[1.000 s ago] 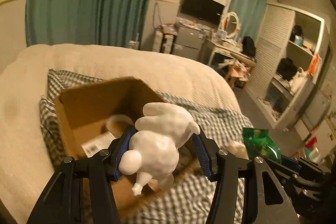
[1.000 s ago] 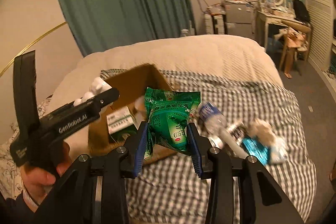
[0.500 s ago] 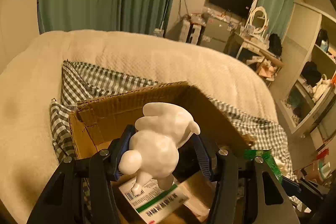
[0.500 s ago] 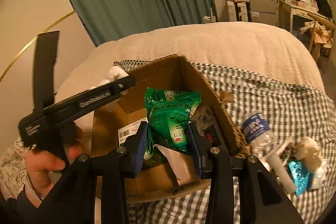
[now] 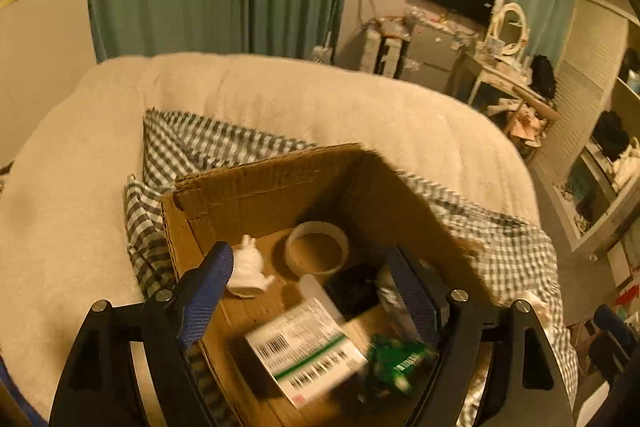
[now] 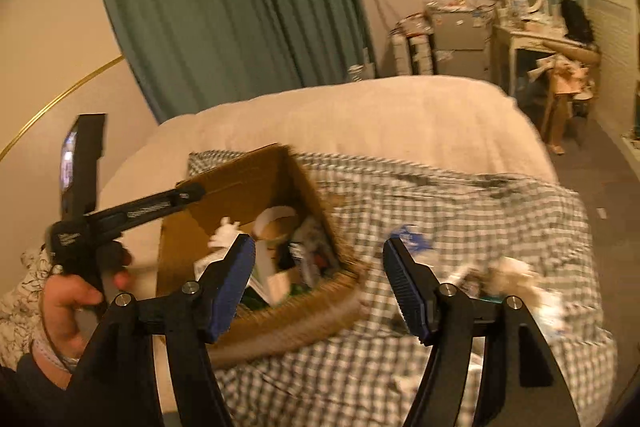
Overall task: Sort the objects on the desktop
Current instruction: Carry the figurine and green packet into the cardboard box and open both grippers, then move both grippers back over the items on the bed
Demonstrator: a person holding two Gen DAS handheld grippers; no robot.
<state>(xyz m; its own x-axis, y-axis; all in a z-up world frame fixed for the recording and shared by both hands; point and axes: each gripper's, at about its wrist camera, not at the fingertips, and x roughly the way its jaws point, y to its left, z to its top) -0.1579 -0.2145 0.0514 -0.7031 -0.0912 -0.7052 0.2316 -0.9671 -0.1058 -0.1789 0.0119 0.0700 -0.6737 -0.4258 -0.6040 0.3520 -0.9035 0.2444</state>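
Note:
An open cardboard box (image 5: 256, 187) (image 6: 240, 187) stands on a checked cloth on the bed. Inside it lie a white figurine (image 5: 250, 269) (image 6: 224, 233), a roll of tape (image 5: 317, 253) (image 6: 276, 221), a white carton with barcodes (image 5: 306, 347), a black item (image 5: 354, 289) and a blurred green packet (image 5: 394, 367). My left gripper (image 5: 310, 297) hangs open over the box, nothing between its fingers. My right gripper (image 6: 318, 271) is open and empty above the box's right rim. In the right wrist view a hand (image 6: 76, 291) holds the left gripper's handle.
Right of the box, on the checked cloth (image 6: 460, 223), lie a blurred bottle with a blue label (image 6: 412, 241) and some crumpled wrappers (image 6: 516, 279). The cream blanket (image 5: 280, 95) spreads beyond. Curtains, a dresser and shelves stand behind the bed.
Both grippers opened: the white figurine dropped from the left one into the box, the green packet from the right one. The right gripper has shifted right, off the box's centre.

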